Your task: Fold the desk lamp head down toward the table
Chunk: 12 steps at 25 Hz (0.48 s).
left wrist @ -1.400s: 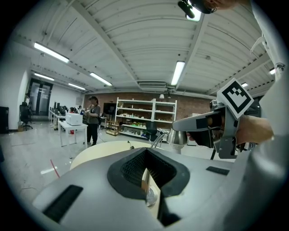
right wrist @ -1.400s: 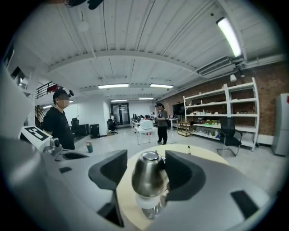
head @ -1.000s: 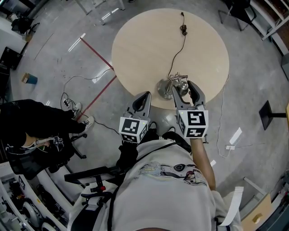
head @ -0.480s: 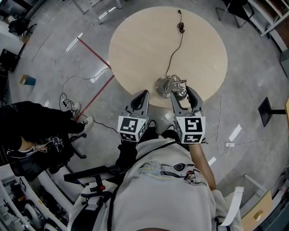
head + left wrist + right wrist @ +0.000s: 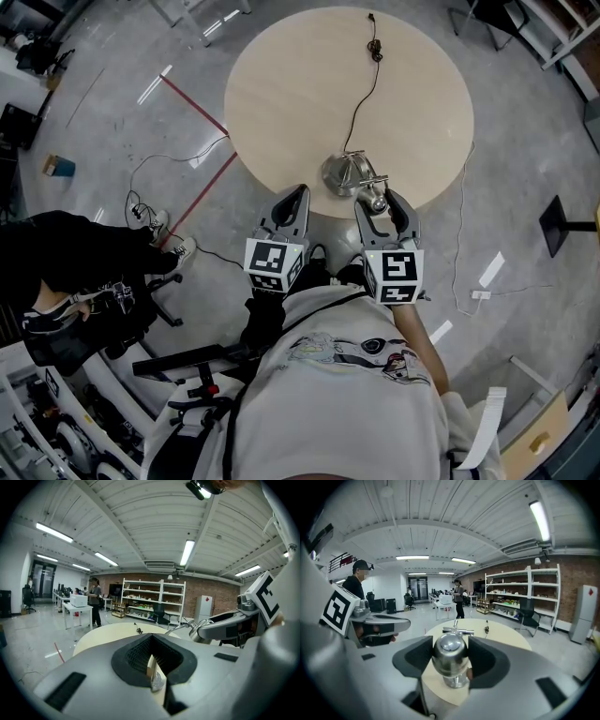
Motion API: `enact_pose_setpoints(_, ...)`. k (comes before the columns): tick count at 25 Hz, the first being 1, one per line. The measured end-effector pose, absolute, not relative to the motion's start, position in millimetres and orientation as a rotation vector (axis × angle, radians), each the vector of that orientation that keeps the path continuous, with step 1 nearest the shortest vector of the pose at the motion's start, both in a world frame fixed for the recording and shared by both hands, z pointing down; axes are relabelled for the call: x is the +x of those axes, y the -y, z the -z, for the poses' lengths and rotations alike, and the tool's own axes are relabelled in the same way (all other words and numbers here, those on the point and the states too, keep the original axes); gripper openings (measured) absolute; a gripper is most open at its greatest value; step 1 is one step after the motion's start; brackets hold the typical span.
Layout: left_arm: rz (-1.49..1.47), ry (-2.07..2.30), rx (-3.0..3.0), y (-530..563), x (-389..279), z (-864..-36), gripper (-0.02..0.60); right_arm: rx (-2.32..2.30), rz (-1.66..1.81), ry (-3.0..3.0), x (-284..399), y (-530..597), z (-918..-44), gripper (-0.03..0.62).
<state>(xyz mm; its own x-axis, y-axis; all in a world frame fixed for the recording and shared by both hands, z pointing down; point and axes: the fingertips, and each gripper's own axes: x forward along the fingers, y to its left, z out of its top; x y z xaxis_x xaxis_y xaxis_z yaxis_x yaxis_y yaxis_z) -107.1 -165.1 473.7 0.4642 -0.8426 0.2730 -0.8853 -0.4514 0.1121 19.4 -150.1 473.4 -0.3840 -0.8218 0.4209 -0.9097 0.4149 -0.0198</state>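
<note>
Where polished grey concrete floor (image 5: 112,122) carries a red tape line (image 5: 197,107), a round table (image 5: 281,84) of pale matte wood fills the upper centre.

- **Desk lamp** (image 5: 337,175): chrome, with its disc base at the table's lower edge and a black cable (image 5: 359,108) trailing upward.
- **Lamp head** (image 5: 449,654): rounded and mirror-bright, pinched by the right gripper (image 5: 379,201).
- **Left gripper** (image 5: 293,195): ribbed dark pads pressed together, holding nothing, lower left of the base.
- **Room:** brick wall (image 5: 567,578) and white shelving (image 5: 520,592).

Open workshop-office: brick wall (image 5: 220,603), shelving (image 5: 152,597), desks (image 5: 77,609), strip lights (image 5: 187,551).
</note>
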Motion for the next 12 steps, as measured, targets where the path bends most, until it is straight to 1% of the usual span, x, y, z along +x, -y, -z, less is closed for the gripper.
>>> enact_pose_setpoints(12,-0.289,1.48,2.474,159,-105,-476,0.003,1.439,-0.39,2.255,25,124,-514,0.241)
